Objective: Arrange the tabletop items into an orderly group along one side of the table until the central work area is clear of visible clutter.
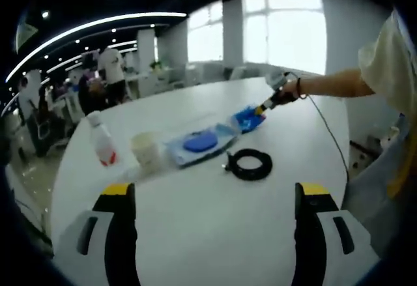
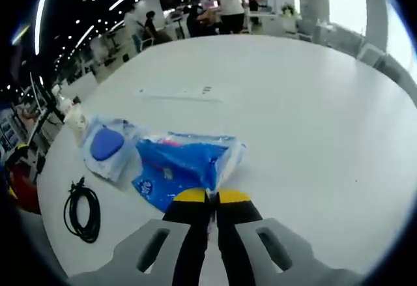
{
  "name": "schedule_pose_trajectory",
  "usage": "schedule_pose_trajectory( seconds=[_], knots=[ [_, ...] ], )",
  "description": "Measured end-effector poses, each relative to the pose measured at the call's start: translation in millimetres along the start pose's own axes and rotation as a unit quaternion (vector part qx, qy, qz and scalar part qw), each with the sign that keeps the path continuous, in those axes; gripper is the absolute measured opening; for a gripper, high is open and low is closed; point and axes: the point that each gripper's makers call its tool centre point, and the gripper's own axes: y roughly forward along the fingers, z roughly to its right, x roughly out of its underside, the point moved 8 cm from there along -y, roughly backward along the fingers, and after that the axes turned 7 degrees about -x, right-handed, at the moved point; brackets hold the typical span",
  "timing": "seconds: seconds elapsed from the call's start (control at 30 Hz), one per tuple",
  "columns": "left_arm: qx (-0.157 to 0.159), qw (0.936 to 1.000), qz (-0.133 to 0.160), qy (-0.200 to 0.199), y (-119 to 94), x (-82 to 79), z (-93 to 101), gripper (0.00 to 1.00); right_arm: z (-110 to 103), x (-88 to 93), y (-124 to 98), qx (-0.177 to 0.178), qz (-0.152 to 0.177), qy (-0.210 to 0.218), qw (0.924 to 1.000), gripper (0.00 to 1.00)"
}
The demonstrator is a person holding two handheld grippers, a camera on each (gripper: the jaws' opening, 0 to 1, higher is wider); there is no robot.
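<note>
Step in hand: the right gripper is pinching the near edge of the blue plastic packet, its jaws pressed together on the film; by the look of it, the packet is being dragged or lifted toward the row of other items.
Left gripper: the left gripper is hovering over the bare white table with its jaws standing wide apart and nothing between them.
Landmark: the clear pack with the blue oval is sitting mid-table; everything below is placed from it.
Packet position: in the left gripper view the blue plastic packet is lying just beside the clear pack, on the side toward the windows, with the person's outstretched arm reaching to it.
Other items: a white cup is standing just beside the clear pack on its opposite side, a white bottle with a red band beyond the cup, and a coiled black cable near the pack, toward the camera.
Next move: it is probably calling for keeping the pinch firm, since thin film could slip, and for sliding the packet in line with the pack.
Writing: white marks are showing on the packet, too blurred to read; no brand is legible anywhere.
</note>
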Motion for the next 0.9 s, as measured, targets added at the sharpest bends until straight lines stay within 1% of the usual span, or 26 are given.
schedule_pose_trajectory(
  seconds=[0.03, 0.13, 0.27, 0.33, 0.37, 0.4, 0.43, 0.47, 0.57, 0.63, 0.67, 0.73, 0.8, 0.83, 0.87, 0.9],
  knots=[
    [-0.003, 1.0000, -0.003, -0.002, 0, 1.8, -2.0, 0.99, 7, -1.7, 3, 0.001, -0.001, 0.000, 1.0000, 0.03],
    [-0.004, 0.9999, -0.013, -0.006, 0, 4.8, -2.9, 0.99, 8, -0.2, 7, 0.004, -0.009, -0.006, 0.9999, 0.04],
    [-0.005, 0.9999, -0.015, -0.006, 1, 5.4, -3.8, 0.99, 14, -1.6, 12, 0.011, -0.015, -0.015, 0.9997, 0.06],
    [0.000, 0.9999, -0.015, -0.007, 1, 5.9, -3.8, 0.99, 16, -1.3, 12, 0.021, -0.019, -0.025, 0.9993, 0.09],
    [-0.002, 0.9998, -0.011, -0.015, 0, 5.2, -4.6, 0.99, 19, -1.0, 13, 0.024, -0.020, -0.021, 0.9993, 0.11],
    [-0.003, 0.9998, -0.004, -0.017, 0, 3.8, -5.1, 0.99, 18, -0.9, 12, 0.029, -0.019, -0.004, 0.9994, 0.13],
    [-0.004, 0.9998, 0.008, -0.020, -1, 0.9, -6.2, 0.99, 21, -1.6, 12, 0.031, -0.016, 0.000, 0.9994, 0.14],
    [-0.005, 0.9997, 0.011, -0.022, -1, -0.1, -7.0, 0.99, 25, -3.2, 12, 0.034, -0.015, -0.002, 0.9993, 0.15],
    [-0.012, 0.9997, 0.009, -0.022, -1, 0.2, -8.9, 0.99, 24, -4.4, 9, 0.043, -0.007, 0.006, 0.9990, 0.20],
    [-0.015, 0.9997, 0.002, -0.019, -2, 2.1, -9.8, 0.99, 21, -4.9, 6, 0.048, 0.002, 0.022, 0.9986, 0.28],
    [-0.015, 0.9997, 0.000, -0.020, -2, 2.9, -9.8, 0.99, 20, -5.1, 5, 0.049, 0.002, 0.023, 0.9985, 0.32],
    [-0.014, 0.9996, -0.002, -0.024, -2, 3.2, -9.6, 0.99, 19, -9.1, 2, 0.059, 0.009, 0.025, 0.9979, 0.45],
    [-0.013, 0.9996, -0.003, -0.026, -1, 3.0, -9.1, 0.99, 18, -12.3, -3, 0.066, 0.018, 0.028, 0.9973, 0.54],
    [-0.012, 0.9996, -0.003, -0.026, -1, 2.7, -8.6, 0.99, 16, -13.6, -5, 0.064, 0.025, 0.035, 0.9970, 0.56],
    [-0.011, 0.9995, -0.003, -0.028, 0, 2.7, -8.7, 0.99, 13, -15.1, -6, 0.057, 0.037, 0.054, 0.9963, 0.58],
    [-0.013, 0.9993, -0.005, -0.035, 2, 3.6, -9.0, 0.99, 8, -18.9, -8, 0.048, 0.055, 0.076, 0.9944, 0.61]
  ],
)
